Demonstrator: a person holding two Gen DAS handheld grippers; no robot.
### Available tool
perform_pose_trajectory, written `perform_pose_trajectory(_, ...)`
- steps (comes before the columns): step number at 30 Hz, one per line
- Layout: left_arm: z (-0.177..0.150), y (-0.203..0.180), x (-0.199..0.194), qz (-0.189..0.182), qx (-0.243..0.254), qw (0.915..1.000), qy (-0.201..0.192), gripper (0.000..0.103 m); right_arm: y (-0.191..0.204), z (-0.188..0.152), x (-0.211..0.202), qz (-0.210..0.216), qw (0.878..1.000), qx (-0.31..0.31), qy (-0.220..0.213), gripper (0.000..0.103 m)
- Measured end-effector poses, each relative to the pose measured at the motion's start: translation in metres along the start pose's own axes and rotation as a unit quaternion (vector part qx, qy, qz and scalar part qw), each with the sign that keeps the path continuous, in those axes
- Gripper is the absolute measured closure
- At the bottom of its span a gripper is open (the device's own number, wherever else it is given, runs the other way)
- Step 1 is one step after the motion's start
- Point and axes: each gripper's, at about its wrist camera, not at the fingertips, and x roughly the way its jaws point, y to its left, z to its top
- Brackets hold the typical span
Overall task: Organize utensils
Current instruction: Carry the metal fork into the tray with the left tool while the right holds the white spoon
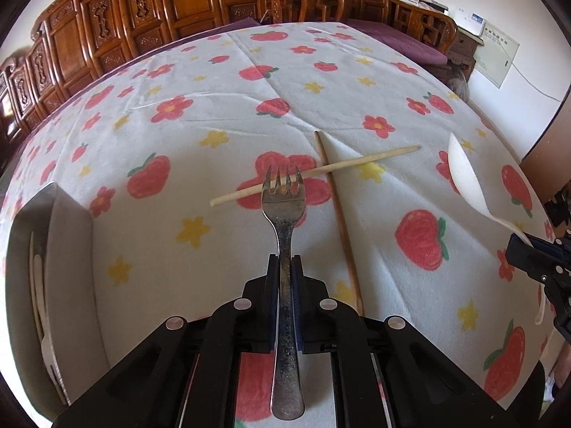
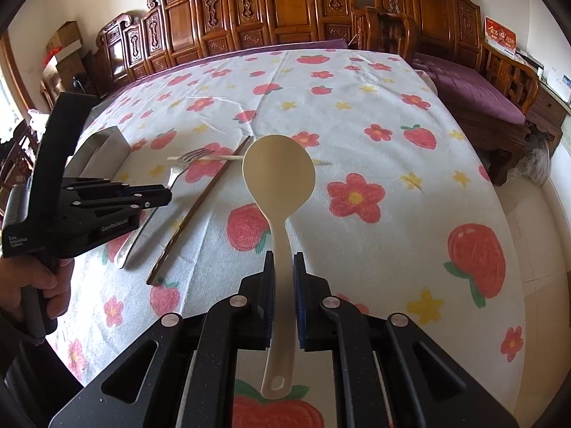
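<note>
My left gripper (image 1: 284, 262) is shut on the handle of a metal fork (image 1: 282, 214). The fork's tines reach over a pale chopstick (image 1: 357, 162), which lies across a dark chopstick (image 1: 340, 221) on the flowered tablecloth. My right gripper (image 2: 283, 260) is shut on the handle of a cream rice spoon (image 2: 278, 174), whose bowl hangs above the cloth. In the right wrist view the left gripper (image 2: 167, 192) shows at the left with the fork (image 2: 178, 173). In the left wrist view the right gripper (image 1: 514, 246) shows at the right edge with the spoon (image 1: 464, 174).
A metal container (image 1: 67, 235) with white utensils inside stands at the table's left; it appears as the metal container (image 2: 107, 142) in the right wrist view. A carved wooden screen (image 2: 285, 7) and a bench with a purple cushion (image 2: 474, 89) stand beyond the table. A hand (image 2: 46, 281) holds the left gripper's grip.
</note>
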Motion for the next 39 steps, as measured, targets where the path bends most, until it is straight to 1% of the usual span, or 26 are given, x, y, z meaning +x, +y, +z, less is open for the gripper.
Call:
perform_pose_trajectory(11,-0.014,0.010,-0.048,-0.002,0.001,0.9993,-0.037,0.097,0.020,0.004,-0.012,0.008,1.000,-0.017,-0.015,0.091)
perform_pose_trajectory(17,-0.015,0.019,-0.071,-0.001,0.000,0.9985,-0.055,0.097,0.031,0.008,-0.021,0.013,0.999,-0.025,-0.023,0.092)
perform_pose_trajectory(24,-0.015,0.036,-0.105,0.003,-0.007,0.9965,-0.084,0.097,0.057,0.016,-0.029,0.025,0.998,-0.040,-0.034,0.092)
perform_pose_trajectory(31,-0.018,0.065,-0.134,0.012,-0.020,0.9938,-0.108,0.097,0.092,0.026,-0.030,0.042,0.997,-0.057,-0.041,0.092)
perform_pose_trajectory(39,-0.024,0.107,-0.148,0.030,-0.043,0.9913,-0.120,0.097,0.128,0.034,-0.028,0.055,0.995,-0.071,-0.043,0.092)
